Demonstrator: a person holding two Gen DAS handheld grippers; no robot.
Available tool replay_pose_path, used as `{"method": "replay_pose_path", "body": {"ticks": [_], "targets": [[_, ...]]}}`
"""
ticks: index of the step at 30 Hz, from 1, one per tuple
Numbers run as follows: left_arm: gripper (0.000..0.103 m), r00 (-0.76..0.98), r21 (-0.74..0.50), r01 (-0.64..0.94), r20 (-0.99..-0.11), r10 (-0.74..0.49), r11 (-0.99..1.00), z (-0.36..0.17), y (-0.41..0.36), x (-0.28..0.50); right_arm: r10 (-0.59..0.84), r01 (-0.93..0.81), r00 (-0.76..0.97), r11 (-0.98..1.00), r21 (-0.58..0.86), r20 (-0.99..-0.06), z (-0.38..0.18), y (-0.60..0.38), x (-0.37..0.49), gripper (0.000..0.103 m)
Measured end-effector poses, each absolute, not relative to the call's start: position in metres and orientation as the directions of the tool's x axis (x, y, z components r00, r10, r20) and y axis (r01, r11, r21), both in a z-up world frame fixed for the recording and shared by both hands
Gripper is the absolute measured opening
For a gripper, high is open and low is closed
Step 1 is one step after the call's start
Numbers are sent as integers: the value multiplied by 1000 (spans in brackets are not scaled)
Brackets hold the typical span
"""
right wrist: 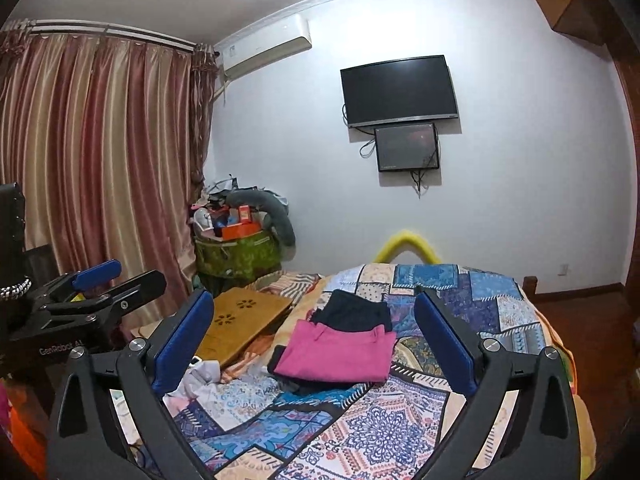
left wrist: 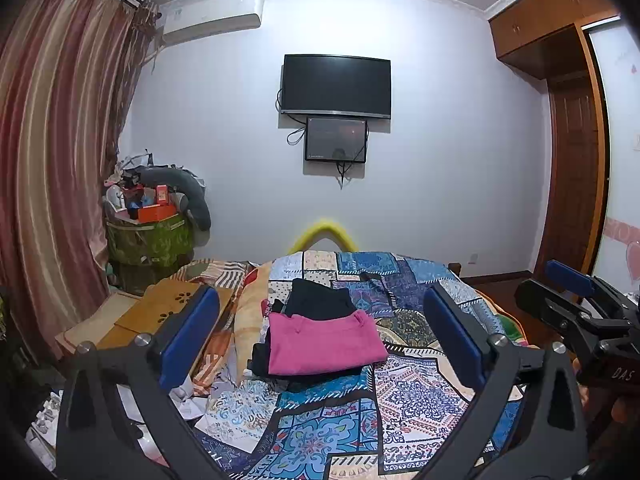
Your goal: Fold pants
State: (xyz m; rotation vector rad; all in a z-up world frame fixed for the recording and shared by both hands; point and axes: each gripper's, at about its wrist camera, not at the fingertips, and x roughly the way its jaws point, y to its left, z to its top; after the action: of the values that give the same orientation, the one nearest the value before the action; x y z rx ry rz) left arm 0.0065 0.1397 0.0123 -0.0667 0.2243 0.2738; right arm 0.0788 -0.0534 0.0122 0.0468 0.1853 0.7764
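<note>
My left claw is spread wide and holds nothing, and it hangs above the bed. My right claw is spread wide too, and it is empty as well. In the left view I can see the right claw off at the right edge. Under both claws lies the patchwork quilt with blue, white and orange squares. On the quilt, past my blue finger pads, sit the pink pants, folded into a neat flat block. They rest on top of some black clothes that stick out behind and at the left side. To the left of the pile lies a wooden lap desk with a flower cut into it. Farther back a green bag full of boxes stands near the striped curtain. On the far wall hangs a dark TV with a smaller screen just under it.
</note>
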Motion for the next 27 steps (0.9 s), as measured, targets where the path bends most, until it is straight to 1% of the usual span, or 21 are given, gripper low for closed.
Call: {"method": "replay_pose_path", "body": {"ticks": [27], "targets": [[103, 935, -44, -267, -253, 248, 963, 9, 141, 16, 683, -672, 712, 730, 125, -160, 13, -61, 78, 102]]}}
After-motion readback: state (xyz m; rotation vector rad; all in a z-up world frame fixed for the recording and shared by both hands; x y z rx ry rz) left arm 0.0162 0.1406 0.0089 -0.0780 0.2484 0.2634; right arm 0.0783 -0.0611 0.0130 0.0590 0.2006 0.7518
